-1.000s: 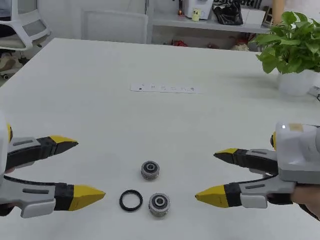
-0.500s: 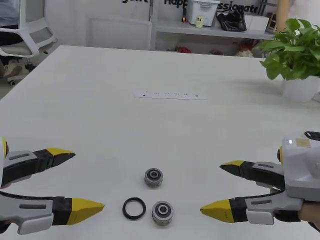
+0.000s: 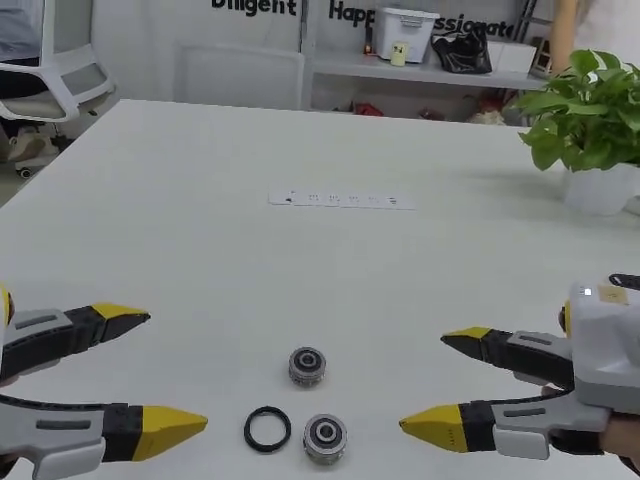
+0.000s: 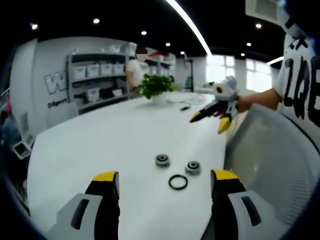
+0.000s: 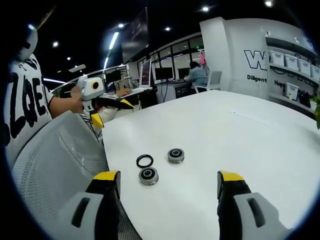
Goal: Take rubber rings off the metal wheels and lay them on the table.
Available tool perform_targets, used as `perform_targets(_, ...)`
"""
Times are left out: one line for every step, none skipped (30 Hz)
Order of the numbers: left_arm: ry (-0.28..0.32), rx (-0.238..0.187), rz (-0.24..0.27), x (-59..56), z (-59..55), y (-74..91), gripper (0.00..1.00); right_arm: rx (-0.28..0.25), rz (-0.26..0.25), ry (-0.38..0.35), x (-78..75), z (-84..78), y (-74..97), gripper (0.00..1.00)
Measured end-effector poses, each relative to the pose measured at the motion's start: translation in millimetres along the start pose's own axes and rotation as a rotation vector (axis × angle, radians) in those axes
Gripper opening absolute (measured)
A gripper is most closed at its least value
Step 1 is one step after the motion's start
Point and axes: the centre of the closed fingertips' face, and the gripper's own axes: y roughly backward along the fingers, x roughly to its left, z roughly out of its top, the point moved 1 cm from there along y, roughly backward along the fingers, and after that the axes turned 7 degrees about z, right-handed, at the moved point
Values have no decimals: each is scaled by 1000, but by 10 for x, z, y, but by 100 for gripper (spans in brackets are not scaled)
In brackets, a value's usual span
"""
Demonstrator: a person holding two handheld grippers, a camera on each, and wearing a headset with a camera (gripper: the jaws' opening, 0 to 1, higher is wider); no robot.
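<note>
In the head view, your left gripper (image 3: 177, 370) at lower left and your right gripper (image 3: 422, 382) at lower right are both released, jaws wide apart. At bottom centre, a loose rubber ring (image 3: 267, 429) lies on the table (image 3: 200, 230) just left of the near wheel (image 3: 325, 437), with the far wheel (image 3: 307, 365) above them.

In the left gripper view, the rubber ring sits below centre with both wheels just above it.

In the right gripper view, all three lie left of centre.

We are looking over white table (image 3: 300, 150) stretching ahead of left gripper (image 3: 178, 370) and right gripper (image 3: 422, 382). Flat white strip (image 3: 340, 200) is lying on it, well beyond both. Potted plant (image 3: 585, 100) is standing far ahead of right gripper, off its outer side. Office chair (image 3: 60, 70) is sitting past table edge, beyond left gripper. Shelving (image 3: 420, 60) with storage boxes is running along lettered wall (image 3: 150, 30) behind. In left gripper view, we are seeing ceiling light strip (image 4: 185, 22) glowing overhead and windows (image 4: 212, 67) shining bright behind plant.
</note>
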Motion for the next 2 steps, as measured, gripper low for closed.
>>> perform_targets(-2,4,-1,-5,-7,0,76,4,0,1,4,-6,3,77)
perform_targets(-4,7,-3,-15,-12,3,76,12,1,4,8,-15,5,77)
